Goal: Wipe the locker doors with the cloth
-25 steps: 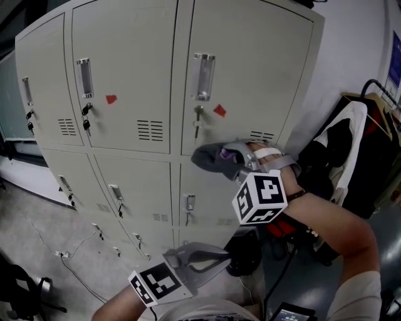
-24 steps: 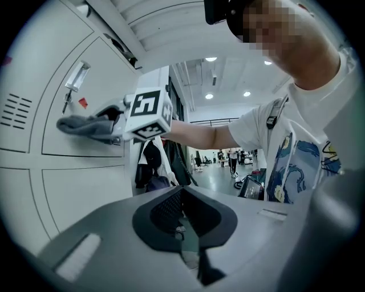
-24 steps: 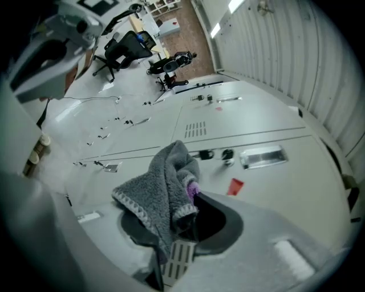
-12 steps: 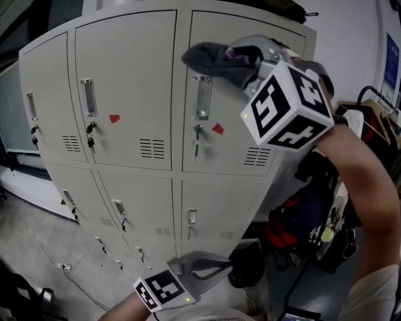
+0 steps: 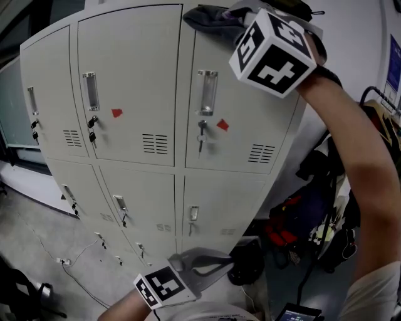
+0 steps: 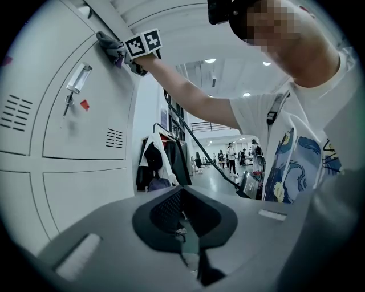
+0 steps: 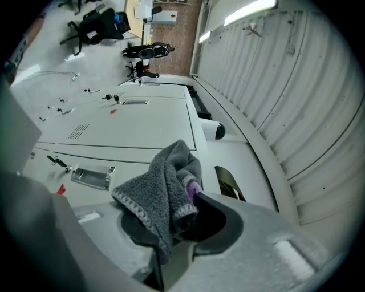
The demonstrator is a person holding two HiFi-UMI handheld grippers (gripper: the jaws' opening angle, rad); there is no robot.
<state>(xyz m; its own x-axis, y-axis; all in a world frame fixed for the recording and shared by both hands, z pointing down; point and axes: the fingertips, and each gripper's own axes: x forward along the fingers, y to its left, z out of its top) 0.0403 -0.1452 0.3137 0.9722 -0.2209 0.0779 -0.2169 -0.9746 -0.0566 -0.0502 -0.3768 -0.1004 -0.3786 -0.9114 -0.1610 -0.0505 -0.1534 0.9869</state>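
In the head view my right arm stretches high, and the right gripper [image 5: 235, 17] presses the grey cloth [image 5: 205, 17] at the top edge of the beige locker doors [image 5: 128, 75]; my left gripper [image 5: 210, 262] hangs low. The left gripper view shows its jaws pressed together on nothing. In the right gripper view my jaws pinch the bunched cloth above the locker top.

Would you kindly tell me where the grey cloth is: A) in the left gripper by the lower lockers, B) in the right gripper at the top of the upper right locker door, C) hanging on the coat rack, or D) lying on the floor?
B: the right gripper is shut on the cloth at the top edge of the upper right locker door.
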